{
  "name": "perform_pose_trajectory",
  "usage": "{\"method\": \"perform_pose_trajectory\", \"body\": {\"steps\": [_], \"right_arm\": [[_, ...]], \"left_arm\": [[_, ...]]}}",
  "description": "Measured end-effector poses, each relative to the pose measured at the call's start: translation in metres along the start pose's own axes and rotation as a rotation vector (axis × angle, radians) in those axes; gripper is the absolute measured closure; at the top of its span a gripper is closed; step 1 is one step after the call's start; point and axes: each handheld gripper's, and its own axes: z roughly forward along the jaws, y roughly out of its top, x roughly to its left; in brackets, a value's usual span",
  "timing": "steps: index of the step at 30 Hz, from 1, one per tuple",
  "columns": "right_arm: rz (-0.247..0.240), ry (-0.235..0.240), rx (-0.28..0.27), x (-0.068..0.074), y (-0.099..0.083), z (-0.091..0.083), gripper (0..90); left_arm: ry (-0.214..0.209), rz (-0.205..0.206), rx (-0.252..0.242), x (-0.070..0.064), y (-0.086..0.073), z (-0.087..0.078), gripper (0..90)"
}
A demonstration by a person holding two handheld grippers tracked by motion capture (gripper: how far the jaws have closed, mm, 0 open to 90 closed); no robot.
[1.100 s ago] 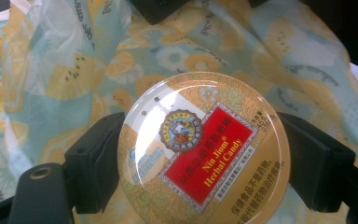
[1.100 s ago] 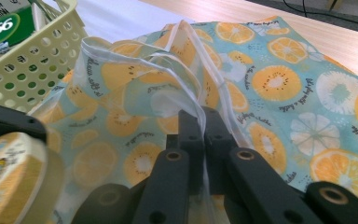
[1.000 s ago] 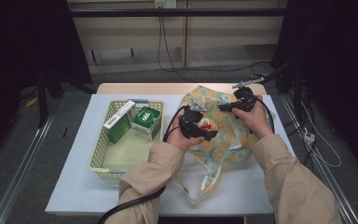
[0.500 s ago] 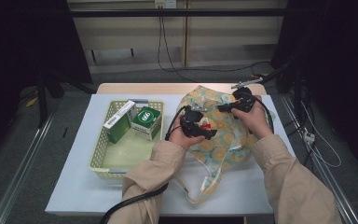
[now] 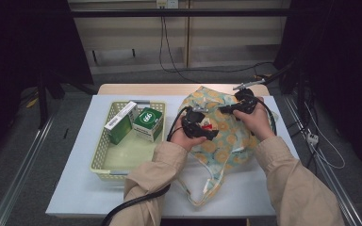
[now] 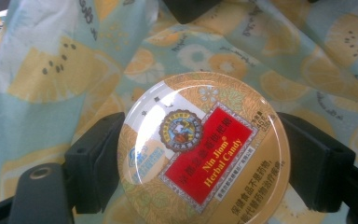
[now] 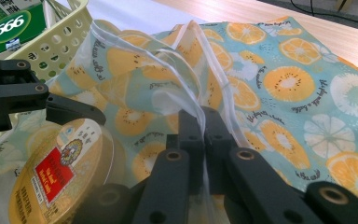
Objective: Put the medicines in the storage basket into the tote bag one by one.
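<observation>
A fruit-print cloth bag (image 5: 226,136) lies on the white table. My left gripper (image 5: 206,128) is shut on a round gold candy tin (image 6: 204,150) with a red label, holding it over the bag's mouth. The same tin (image 7: 60,168) appears low left in the right gripper view, with the left gripper's black jaws behind it. My right gripper (image 5: 227,109) is shut on the bag's white-edged rim (image 7: 200,114) and lifts it. The fabric runs between its two closed jaws.
A pale yellow basket (image 5: 104,162) stands on the left of the table, with a green 666 box (image 5: 148,123) and a white-and-green carton (image 5: 119,123) at its far end. The bag's long handles (image 5: 202,188) trail toward the front edge.
Hardly anything differs. Both hands stay over the bag, with the tin held at nearly the same spot.
</observation>
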Motion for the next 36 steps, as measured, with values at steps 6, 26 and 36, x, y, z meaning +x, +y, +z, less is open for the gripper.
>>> {"method": "perform_pose_trajectory", "body": {"steps": [6, 26, 36], "right_arm": [[-0.002, 0.002, 0.002, 0.0, 0.0, 0.001, 89.2], [0.012, 0.018, -0.008, -0.001, 0.001, 0.001, 89.2], [0.033, 0.043, -0.006, -0.003, 0.0, 0.009, 89.2]], "left_arm": [[0.01, -0.009, -0.001, 0.003, 0.0, 0.002, 20.1], [0.085, -0.052, 0.011, 0.022, 0.007, 0.028, 20.1], [0.103, -0.036, -0.02, 0.036, 0.02, 0.042, 15.5]]}}
